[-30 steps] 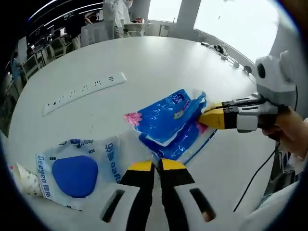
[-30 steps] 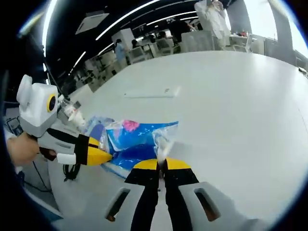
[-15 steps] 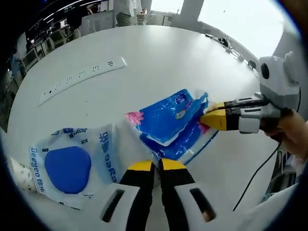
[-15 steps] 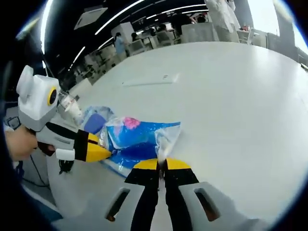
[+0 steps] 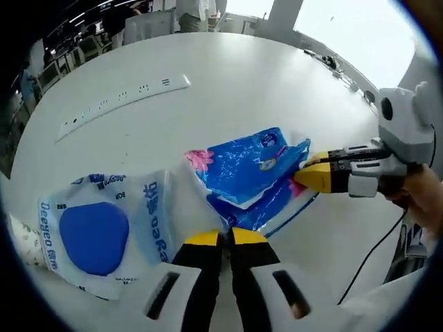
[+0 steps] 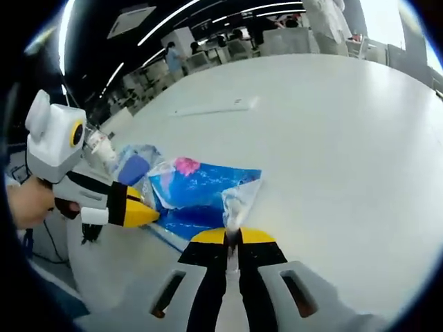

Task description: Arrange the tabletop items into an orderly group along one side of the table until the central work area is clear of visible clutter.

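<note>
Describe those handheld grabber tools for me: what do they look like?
Each has two black jaws capped with yellow tips, as on the left gripper and right gripper. Seen from the side, the body is grey and white, with a black cable trailing from the right one. A hand grips its handle.

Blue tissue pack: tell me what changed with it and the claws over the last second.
Little changed. Both claws stay shut on the blue tissue pack: the left claw on its near edge, the right claw on its clear plastic corner. The views shifted slightly, but that looks like camera motion; I cannot tell whether the pack slid. The white-and-blue Deeyeo pack, the power strip and the white table stayed as they were.
</note>
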A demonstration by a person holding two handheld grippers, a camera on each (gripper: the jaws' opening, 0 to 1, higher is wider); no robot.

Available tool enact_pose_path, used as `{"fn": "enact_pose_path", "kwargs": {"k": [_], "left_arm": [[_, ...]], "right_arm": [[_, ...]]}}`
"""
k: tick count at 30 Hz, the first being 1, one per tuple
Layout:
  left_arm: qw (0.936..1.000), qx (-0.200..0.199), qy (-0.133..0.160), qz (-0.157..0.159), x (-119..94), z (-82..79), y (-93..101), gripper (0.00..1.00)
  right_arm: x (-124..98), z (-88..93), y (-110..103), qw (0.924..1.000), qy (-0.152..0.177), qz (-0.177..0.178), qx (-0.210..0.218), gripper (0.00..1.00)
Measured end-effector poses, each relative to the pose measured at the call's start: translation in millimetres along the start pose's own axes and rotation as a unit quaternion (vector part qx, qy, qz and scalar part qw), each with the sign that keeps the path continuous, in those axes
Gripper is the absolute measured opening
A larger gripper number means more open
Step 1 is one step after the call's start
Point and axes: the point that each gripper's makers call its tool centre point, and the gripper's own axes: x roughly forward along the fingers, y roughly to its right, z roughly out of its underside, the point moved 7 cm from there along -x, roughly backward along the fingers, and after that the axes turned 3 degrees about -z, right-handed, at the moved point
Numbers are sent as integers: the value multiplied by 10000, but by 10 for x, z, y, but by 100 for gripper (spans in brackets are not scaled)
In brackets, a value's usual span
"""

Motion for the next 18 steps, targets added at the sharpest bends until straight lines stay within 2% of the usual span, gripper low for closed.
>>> {"fn": "enact_pose_path", "kwargs": {"k": [18], "left_arm": [[9997,-208,116,-4,9,1,-17,0]], "right_arm": [[-11,-4,-19,9998,63,117,155,4]]}}
